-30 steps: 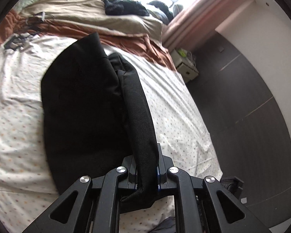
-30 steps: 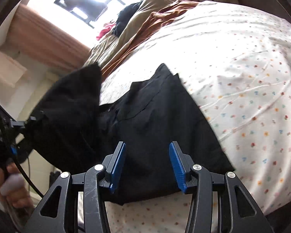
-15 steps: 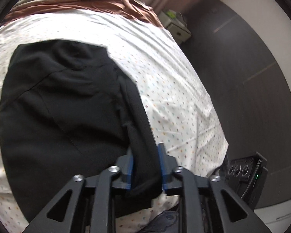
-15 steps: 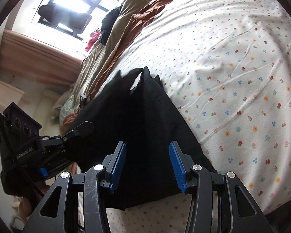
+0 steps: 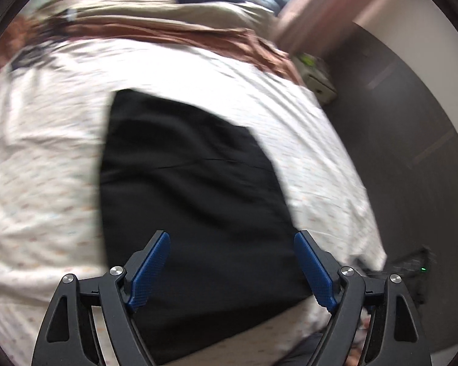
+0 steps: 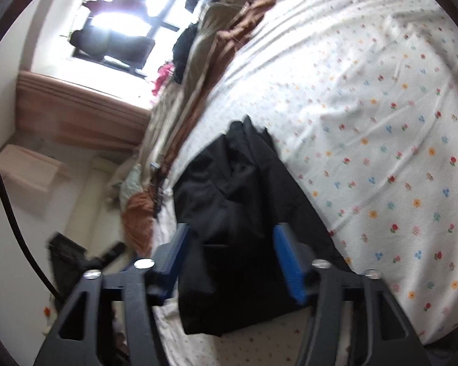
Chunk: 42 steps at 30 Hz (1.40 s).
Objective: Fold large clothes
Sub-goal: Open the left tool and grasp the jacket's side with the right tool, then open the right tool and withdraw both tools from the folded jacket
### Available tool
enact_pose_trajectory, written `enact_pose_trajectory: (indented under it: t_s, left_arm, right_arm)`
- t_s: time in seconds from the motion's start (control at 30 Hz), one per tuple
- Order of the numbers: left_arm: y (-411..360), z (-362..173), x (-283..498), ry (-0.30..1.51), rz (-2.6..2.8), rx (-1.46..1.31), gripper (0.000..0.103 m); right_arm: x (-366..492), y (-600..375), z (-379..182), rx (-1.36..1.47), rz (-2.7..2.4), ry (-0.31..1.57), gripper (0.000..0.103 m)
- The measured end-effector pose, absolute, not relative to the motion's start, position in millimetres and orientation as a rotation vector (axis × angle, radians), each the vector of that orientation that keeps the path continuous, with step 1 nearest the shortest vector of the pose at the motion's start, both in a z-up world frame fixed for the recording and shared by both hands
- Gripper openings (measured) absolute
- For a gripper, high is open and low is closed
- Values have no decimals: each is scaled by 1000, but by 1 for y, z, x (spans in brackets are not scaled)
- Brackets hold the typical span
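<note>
garment point(image 5: 195, 201): black, folded flat on the flowered sheet point(image 5: 39, 158) near the bed's near edge; long axis runs near to far, away from both sets of fingers

left gripper point(image 5: 232, 270): jaws have just been opening; now wide, nothing between the pads; it hovers over the garment's near end, which lies straight ahead and below

right gripper point(image 6: 232, 262): jaws have just been opening too; wide, empty; the garment's near edge lies just beyond its fingers

nearer hand: cannot tell; both sit at the near end, so either could take a near corner for another fold

left view only: the whole flat outline, with straight left and right edges; dark floor point(image 5: 412, 128) on the right

right view only: a rumpled, layered far end point(image 6: 247, 134); bright window point(image 6: 116, 30) far left; piled bedding point(image 6: 204, 39) at the far side
</note>
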<state>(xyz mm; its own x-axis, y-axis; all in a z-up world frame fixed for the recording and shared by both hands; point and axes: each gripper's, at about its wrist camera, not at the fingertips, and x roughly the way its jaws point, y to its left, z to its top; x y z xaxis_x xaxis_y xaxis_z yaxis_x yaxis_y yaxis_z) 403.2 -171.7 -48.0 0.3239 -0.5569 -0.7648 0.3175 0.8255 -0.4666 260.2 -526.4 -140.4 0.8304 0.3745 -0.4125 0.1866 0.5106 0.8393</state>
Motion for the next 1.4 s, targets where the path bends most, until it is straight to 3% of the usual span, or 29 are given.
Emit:
enact_pose_trajectory:
  t_s: [0.03, 0.27, 0.3, 0.37, 0.4, 0.43, 0.5, 0.63, 0.7, 0.87, 1.4]
  left_arm:
    - [-157, -52, 404, 1102, -552, -255, 84]
    - [-110, -88, 415, 1134, -445, -269, 84]
    - [-110, -94, 414, 1139, -440, -266, 84]
    - [-111, -108, 415, 1160, -437, -267, 84]
    - [-110, -113, 415, 1171, -439, -267, 84]
    - [-115, -119, 414, 1185, -440, -264, 84]
    - [-122, -128, 413, 1212, -445, -255, 84]
    - [-141, -136, 405, 1243, -504, -240, 66]
    - [-149, -134, 399, 1234, -510, -219, 66]
    - [-160, -127, 389, 1225, -540, -199, 51]
    - [-165, -117, 366, 1259, -597, -185, 51]
  right_arm:
    - [260, -524, -138, 1033, 125, 598, 86]
    - [282, -496, -152, 939, 96, 739, 86]
    - [285, -494, -156, 933, 80, 749, 80]
    - [289, -493, -160, 916, 75, 761, 56]
    - [291, -493, -163, 931, 91, 760, 36]
    - [292, -495, -167, 956, 109, 756, 22]
    - [289, -497, -169, 953, 94, 745, 17]
    - [273, -503, -173, 1050, 85, 715, 14]
    - [266, -504, -173, 1052, 59, 721, 14]
    - [249, -511, -182, 1062, -32, 760, 13]
    - [242, -536, -196, 1102, -83, 866, 14]
